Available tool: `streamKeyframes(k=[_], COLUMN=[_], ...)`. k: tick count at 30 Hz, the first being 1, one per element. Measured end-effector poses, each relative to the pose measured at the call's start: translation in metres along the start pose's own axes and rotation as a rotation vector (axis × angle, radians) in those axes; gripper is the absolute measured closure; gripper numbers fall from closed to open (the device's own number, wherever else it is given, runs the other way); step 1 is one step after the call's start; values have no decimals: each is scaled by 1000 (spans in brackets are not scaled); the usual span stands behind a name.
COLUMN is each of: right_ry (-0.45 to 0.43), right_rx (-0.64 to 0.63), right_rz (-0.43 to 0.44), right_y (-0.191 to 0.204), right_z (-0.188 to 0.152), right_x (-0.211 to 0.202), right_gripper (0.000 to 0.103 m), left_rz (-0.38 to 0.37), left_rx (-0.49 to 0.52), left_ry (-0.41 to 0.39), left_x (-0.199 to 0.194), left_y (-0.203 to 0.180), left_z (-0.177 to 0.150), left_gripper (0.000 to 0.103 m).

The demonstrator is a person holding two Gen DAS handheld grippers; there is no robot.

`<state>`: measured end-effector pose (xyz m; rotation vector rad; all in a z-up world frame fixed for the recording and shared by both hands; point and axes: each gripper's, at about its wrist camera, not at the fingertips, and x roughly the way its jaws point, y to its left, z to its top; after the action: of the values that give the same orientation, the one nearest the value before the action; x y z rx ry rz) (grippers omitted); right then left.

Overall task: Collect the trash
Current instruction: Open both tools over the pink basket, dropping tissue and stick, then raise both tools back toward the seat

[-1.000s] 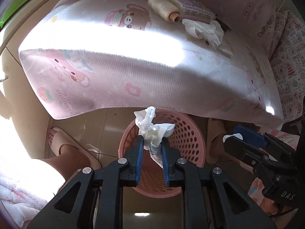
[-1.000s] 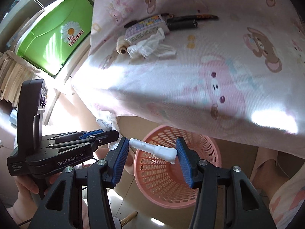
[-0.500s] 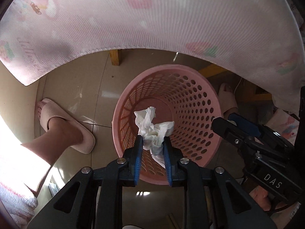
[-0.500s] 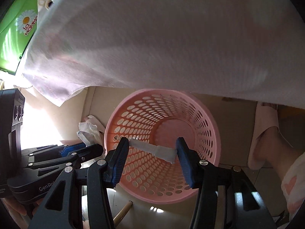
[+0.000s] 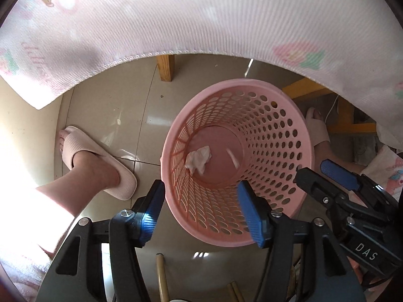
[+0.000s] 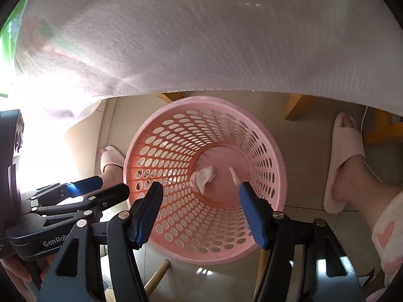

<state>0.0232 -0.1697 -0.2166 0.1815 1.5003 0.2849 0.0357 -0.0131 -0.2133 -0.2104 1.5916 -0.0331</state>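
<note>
A pink perforated basket (image 5: 287, 118) (image 6: 141, 138) stands on the tiled floor under the table edge. On its bottom lie a crumpled white tissue (image 5: 198, 159) (image 6: 203, 175) and a thin white stick (image 5: 233, 157) (image 6: 233, 175). My left gripper (image 5: 201, 206) hovers over the basket's near rim, jaws opening, nothing between them. My right gripper (image 6: 199, 206) also hangs above the basket with jaws opening and bare. Each gripper shows at the edge of the other's view, the right gripper (image 5: 330, 173) and the left gripper (image 6: 95, 188).
A pale pink patterned tablecloth (image 5: 201, 20) (image 6: 201, 37) hangs over the basket's far side. Wooden table legs (image 5: 165, 66) stand behind. A person's feet in pink slippers (image 5: 98, 161) (image 6: 343, 161) flank the basket. Wooden sticks (image 5: 161, 276) poke up below the grippers.
Both grippers sank from table height to just above the basket. The left let go of the tissue and the right let go of the white stick; both now lie on the basket bottom.
</note>
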Motion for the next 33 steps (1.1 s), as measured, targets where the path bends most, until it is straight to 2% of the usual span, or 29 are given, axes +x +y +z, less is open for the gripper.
streamKeyframes(k=[4, 10, 14, 18, 24, 29, 33], right_ry=[-40, -166, -268, -351, -489, -550, -581], right_rx=[-4, -39, -92, -152, -197, -223, -229], right_rz=[-20, -34, -58, -83, -95, -116, -130], right_y=[0, 8, 20, 35, 48, 50, 50], right_z=[0, -2, -6, -9, -13, -13, -17], right_x=[-16, -61, -90, -113, -146, -159, -164], right_gripper=[38, 37, 31, 31, 25, 25, 22], left_rz=[16, 52, 84, 96, 141, 159, 147], left_rx=[-14, 0, 25, 34, 11, 22, 20], left_ry=[-51, -186, -279, -349, -470, -540, -591], left_x=[-14, -49, -74, -94, -120, -134, -143], left_y=[4, 3, 2, 2, 9, 10, 9], left_z=[4, 7, 2, -2, -9, -13, -16], left_gripper=[42, 40, 33, 30, 20, 19, 8])
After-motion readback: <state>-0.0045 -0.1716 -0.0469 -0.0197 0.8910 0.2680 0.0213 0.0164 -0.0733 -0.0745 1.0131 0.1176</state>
